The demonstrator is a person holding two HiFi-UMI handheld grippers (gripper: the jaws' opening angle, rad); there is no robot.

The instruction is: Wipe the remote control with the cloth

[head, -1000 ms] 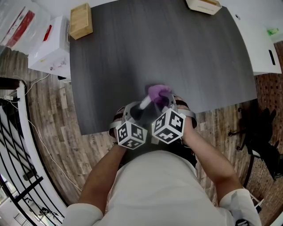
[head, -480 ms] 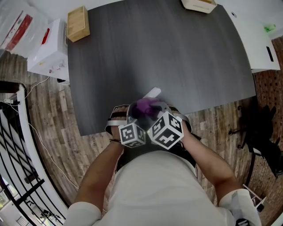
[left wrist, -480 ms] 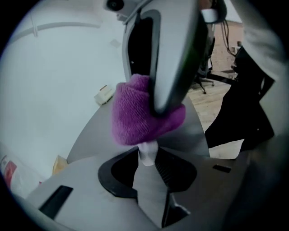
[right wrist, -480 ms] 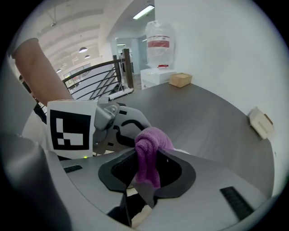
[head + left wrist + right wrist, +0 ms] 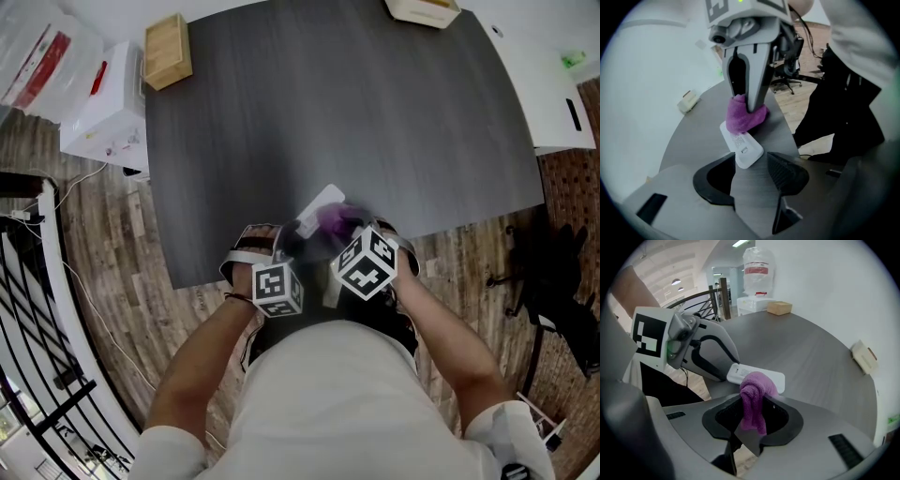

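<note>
The white remote control (image 5: 742,147) lies flat on the dark grey table (image 5: 356,112) close to its near edge, and also shows in the head view (image 5: 319,204). Its near end sits between the jaws of my left gripper (image 5: 752,161), which are opening, and a gap shows beside the remote. My right gripper (image 5: 754,404) is shut on a bunched purple cloth (image 5: 754,397). It presses the cloth (image 5: 744,115) down onto the far half of the remote. The two grippers face each other across it.
A wooden box (image 5: 169,45) stands at the table's far left corner and a pale box (image 5: 419,9) at its far edge. White equipment (image 5: 103,103) sits off the left side. A black chair (image 5: 553,281) stands on the floor to the right.
The two marker cubes have drawn apart, the left one toward the person. The purple cloth has shifted right along the remote, and more of the remote's white body now shows.
</note>
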